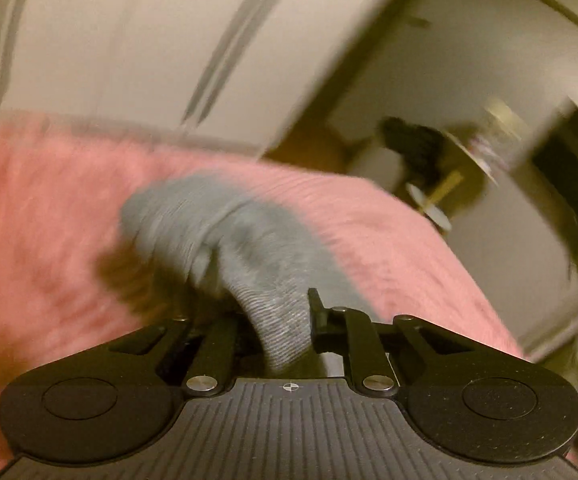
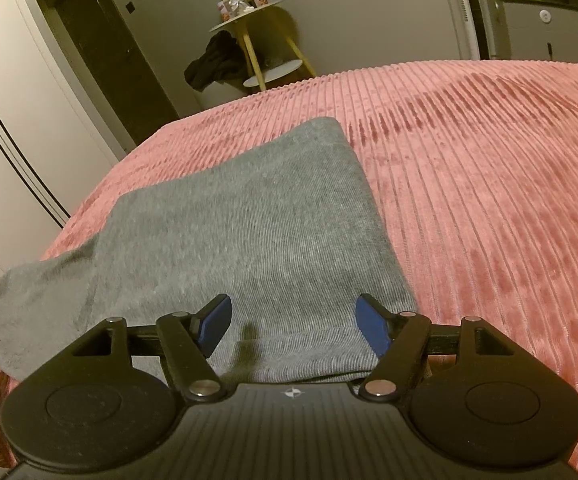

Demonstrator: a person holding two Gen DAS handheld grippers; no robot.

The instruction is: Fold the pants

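Grey pants (image 2: 241,216) bunch in the left hand-held gripper (image 1: 273,316); right hand-held gripper (image 2: 291,328) hovers wide, tilted down.

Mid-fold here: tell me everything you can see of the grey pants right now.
The grey pants are a fine-ribbed knit, already folded into a flat, roughly rectangular stack on the pink ribbed bedspread. One end trails off to the left, where the left gripper is shut on a bunched fold lifted off the bed. The right gripper stands open over the near edge, its blue pads not pinching the cloth.
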